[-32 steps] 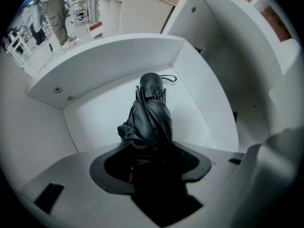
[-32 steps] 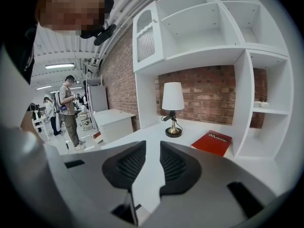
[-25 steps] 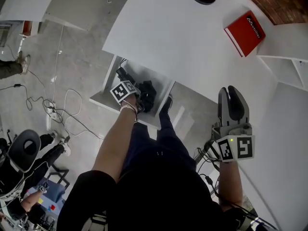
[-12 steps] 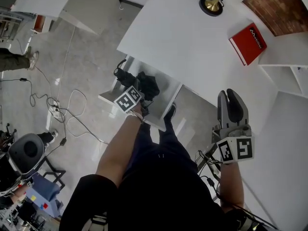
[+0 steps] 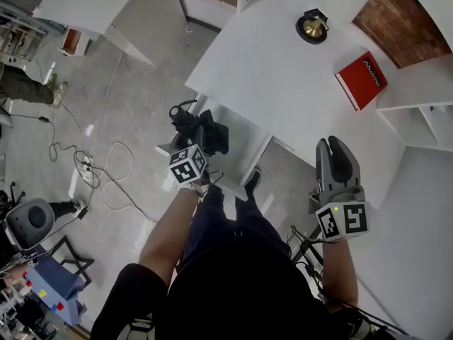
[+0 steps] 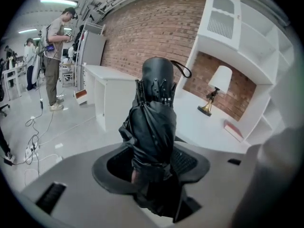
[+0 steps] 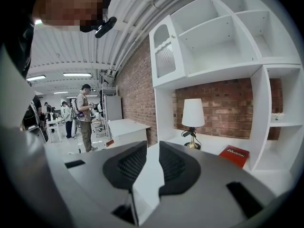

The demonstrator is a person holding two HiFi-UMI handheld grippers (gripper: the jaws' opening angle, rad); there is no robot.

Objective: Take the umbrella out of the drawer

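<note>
A black folded umbrella (image 5: pixel 203 128) (image 6: pixel 154 122) hangs above the open white drawer (image 5: pixel 244 146) under the desk's front edge. My left gripper (image 5: pixel 202 143) (image 6: pixel 152 164) is shut on its lower part. The umbrella stands up between the jaws, with its strap loop at the top. Off to the right, my right gripper (image 5: pixel 338 149) (image 7: pixel 147 167) hovers in front of the white desk (image 5: pixel 283 76). Its jaws are closing, a narrow gap still shows, and nothing is between them.
On the desk lie a red book (image 5: pixel 361 80) (image 7: pixel 234 155) and a lamp with a brass base (image 5: pixel 312 27) (image 7: pixel 193 120). White shelves stand at the right. Cables (image 5: pixel 92 168) trail over the floor at the left, near a chair (image 5: pixel 28 222). A person (image 6: pixel 57 56) stands far off.
My left gripper has risen with the umbrella, from down inside the drawer to above it. The right gripper has lifted a little and its jaws have narrowed.
</note>
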